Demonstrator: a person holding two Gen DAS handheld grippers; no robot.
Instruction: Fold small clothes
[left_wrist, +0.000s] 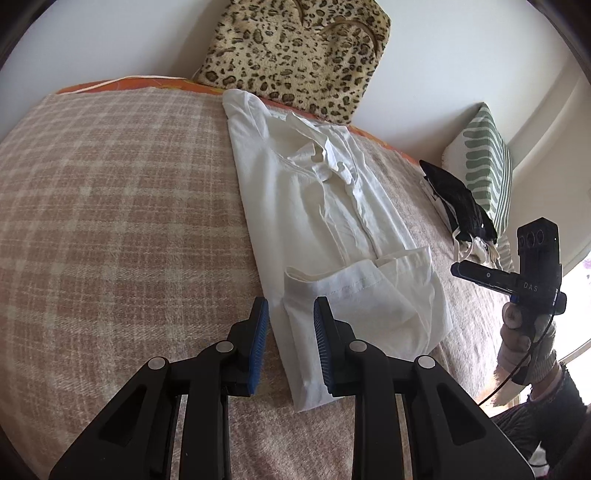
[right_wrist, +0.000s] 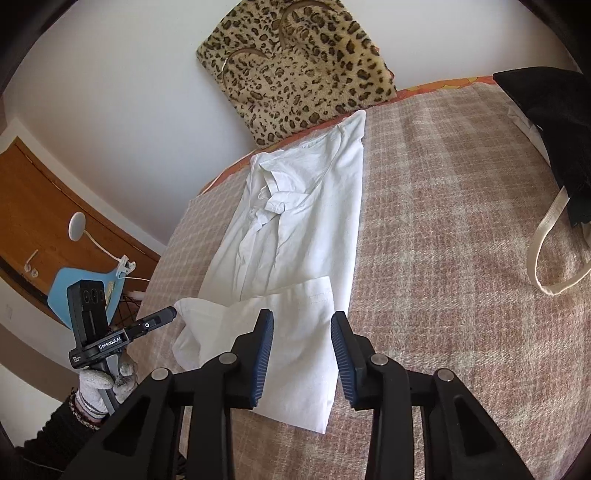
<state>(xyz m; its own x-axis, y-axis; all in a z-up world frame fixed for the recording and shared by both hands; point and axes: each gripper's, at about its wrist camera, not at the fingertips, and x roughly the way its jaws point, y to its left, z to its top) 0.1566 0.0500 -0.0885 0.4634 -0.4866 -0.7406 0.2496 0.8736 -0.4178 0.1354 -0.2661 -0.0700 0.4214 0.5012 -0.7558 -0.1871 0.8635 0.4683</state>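
Note:
A white collared shirt (left_wrist: 325, 206) (right_wrist: 295, 221) lies lengthwise on the plaid blanket, its sides folded in and its near hem turned up over the body. In the left wrist view my left gripper (left_wrist: 291, 306) stands open over the shirt's near left corner, and a narrow fold of cloth lies between the pads without being pinched. My right gripper (right_wrist: 303, 317) is open above the near right part of the hem, with cloth under the gap. Each view also shows the other gripper from the side, held by a gloved hand: the right gripper (left_wrist: 458, 269) and the left gripper (right_wrist: 171, 313).
The pink-and-cream plaid blanket (left_wrist: 110, 203) (right_wrist: 443, 221) covers the bed. A leopard-print cushion (left_wrist: 295, 48) (right_wrist: 295, 62) leans on the wall behind the shirt. A black garment on a cream tote bag (left_wrist: 458, 199) (right_wrist: 554, 129) and a green-striped pillow (left_wrist: 484, 162) lie to the right.

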